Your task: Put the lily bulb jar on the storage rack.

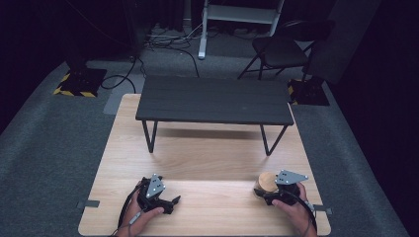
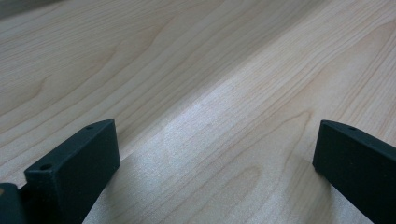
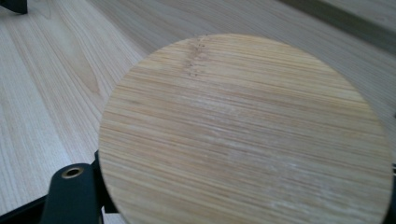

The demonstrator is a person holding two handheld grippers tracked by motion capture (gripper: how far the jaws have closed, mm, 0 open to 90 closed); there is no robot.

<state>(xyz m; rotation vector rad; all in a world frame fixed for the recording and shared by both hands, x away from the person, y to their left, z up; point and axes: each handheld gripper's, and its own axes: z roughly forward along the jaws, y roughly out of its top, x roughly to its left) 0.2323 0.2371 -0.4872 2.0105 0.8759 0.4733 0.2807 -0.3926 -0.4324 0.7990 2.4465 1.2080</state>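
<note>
A person sits at the near edge of a pale wooden counter [image 1: 207,163], a gripper in each hand. The left gripper [image 1: 170,201] rests low on the counter at the near left, pointing toward the middle, its grey three-cornered plate on top. In the left gripper view its two black jaws stand wide apart with bare wood grain between them, and nothing is held.

The right gripper [image 1: 262,193] is at the near right, and against its front sits a round object with a bamboo lid [image 3: 243,135]. From above, the lid [image 1: 267,181] shows as a light tan disc just ahead of and partly under the gripper's grey plate, with something darker and glassy below it, perhaps a jar, though I cannot make out the body clearly. In the right gripper view the lid lies right over the space between the jaws, so near the camera that it covers most of them; a bit of the black jaw with a brass-coloured screw hole shows at the lower left, touching or almost touching the lid's edge. Whether the jaws are closed on it I cannot tell.

Farther back on the counter stands a small black low table [image 1: 215,101] on thin angled legs. Beyond the counter are a dark folding chair [image 1: 279,49] and cables [image 1: 168,42] on grey carpet.
</note>
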